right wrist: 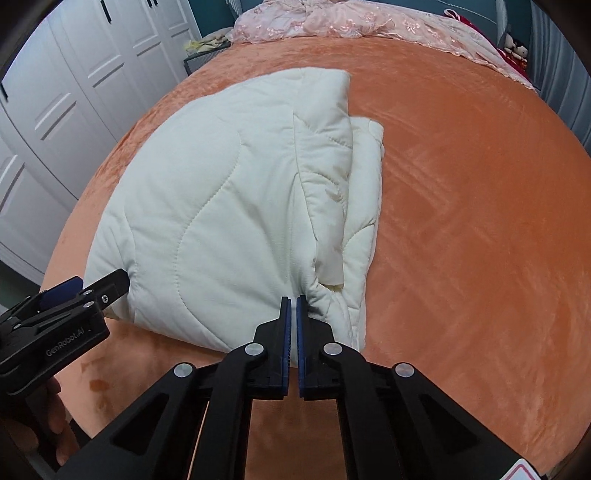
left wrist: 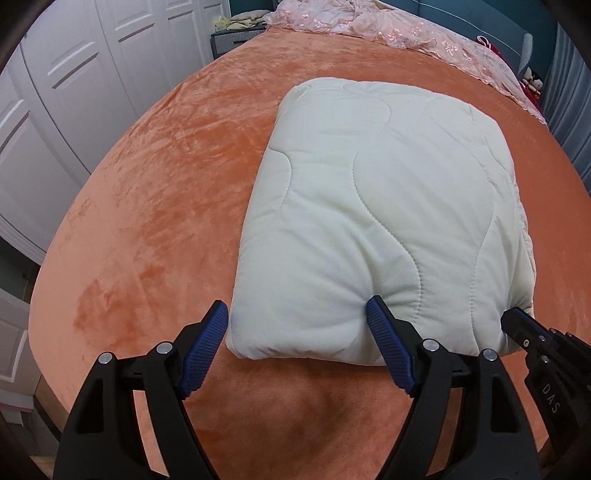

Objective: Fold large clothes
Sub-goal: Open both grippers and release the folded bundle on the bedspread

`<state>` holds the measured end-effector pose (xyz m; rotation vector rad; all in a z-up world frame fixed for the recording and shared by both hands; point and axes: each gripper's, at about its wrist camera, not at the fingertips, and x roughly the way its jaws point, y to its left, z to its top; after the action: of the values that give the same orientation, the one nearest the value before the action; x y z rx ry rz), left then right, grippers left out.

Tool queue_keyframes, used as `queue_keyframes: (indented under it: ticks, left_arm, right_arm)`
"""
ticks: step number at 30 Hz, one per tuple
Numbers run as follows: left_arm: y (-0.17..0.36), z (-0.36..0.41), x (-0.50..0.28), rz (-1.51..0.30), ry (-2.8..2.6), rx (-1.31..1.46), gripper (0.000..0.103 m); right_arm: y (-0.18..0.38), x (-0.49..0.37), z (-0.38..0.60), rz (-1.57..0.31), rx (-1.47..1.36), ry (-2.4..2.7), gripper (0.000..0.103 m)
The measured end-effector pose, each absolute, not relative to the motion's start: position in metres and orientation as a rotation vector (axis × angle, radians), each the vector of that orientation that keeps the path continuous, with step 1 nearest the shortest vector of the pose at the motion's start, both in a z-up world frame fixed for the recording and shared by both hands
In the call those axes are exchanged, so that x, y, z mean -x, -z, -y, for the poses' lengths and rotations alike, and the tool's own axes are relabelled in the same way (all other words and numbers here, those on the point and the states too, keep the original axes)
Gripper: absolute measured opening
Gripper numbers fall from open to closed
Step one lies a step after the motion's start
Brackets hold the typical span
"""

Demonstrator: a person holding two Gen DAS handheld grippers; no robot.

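Observation:
A cream quilted blanket [left wrist: 376, 221] lies folded into a thick rectangle on the orange bed [left wrist: 155, 192]. My left gripper [left wrist: 297, 308] is open, its blue pads on either side of the blanket's near left corner, the right pad pressed into the fabric. My right gripper [right wrist: 293, 301] is shut on the near right corner of the blanket [right wrist: 221, 206], where the stacked layers bunch. The right gripper also shows at the right edge of the left wrist view [left wrist: 517, 317]. The left gripper shows at the left of the right wrist view [right wrist: 110, 282].
A pink lace cover [left wrist: 388, 26] lies bunched at the head of the bed. White wardrobe doors [left wrist: 55, 92] stand to the left. A grey nightstand [left wrist: 232, 38] sits at the far left corner. The orange bed [right wrist: 461, 221] spreads wide to the blanket's right.

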<state>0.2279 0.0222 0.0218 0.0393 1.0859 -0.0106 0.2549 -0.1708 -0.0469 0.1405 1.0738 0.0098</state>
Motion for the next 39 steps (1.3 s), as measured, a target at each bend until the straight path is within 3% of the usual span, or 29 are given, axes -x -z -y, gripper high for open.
queue_keyframes:
  ticks: [23,31,32,35,36,39]
  left_arm:
    - [0.016,-0.016,-0.236,-1.096,-0.010,-0.067,0.085]
    - [0.003,-0.023,-0.218,-0.983,0.004,-0.010,0.089]
    - [-0.001,-0.026,-0.211,-0.962,0.012,0.012,0.088]
    - [-0.009,-0.026,-0.186,-0.920,0.029,0.029,0.088]
    - [-0.011,-0.024,-0.176,-0.904,0.030,0.017,0.088]
    - [-0.012,-0.018,-0.151,-0.872,0.044,-0.013,0.088]
  right_arm:
    - [0.078,-0.271,0.169,-1.107,-0.166,-0.011,0.000]
    - [0.059,-0.244,0.159,-0.968,-0.123,-0.057,0.001]
    - [0.052,-0.234,0.161,-0.929,-0.148,-0.073,0.010]
    - [0.037,-0.201,0.165,-0.827,-0.198,-0.108,0.061]
    - [0.033,-0.189,0.165,-0.793,-0.181,-0.077,0.072]
    - [0.029,-0.158,0.167,-0.729,-0.138,-0.048,0.078]
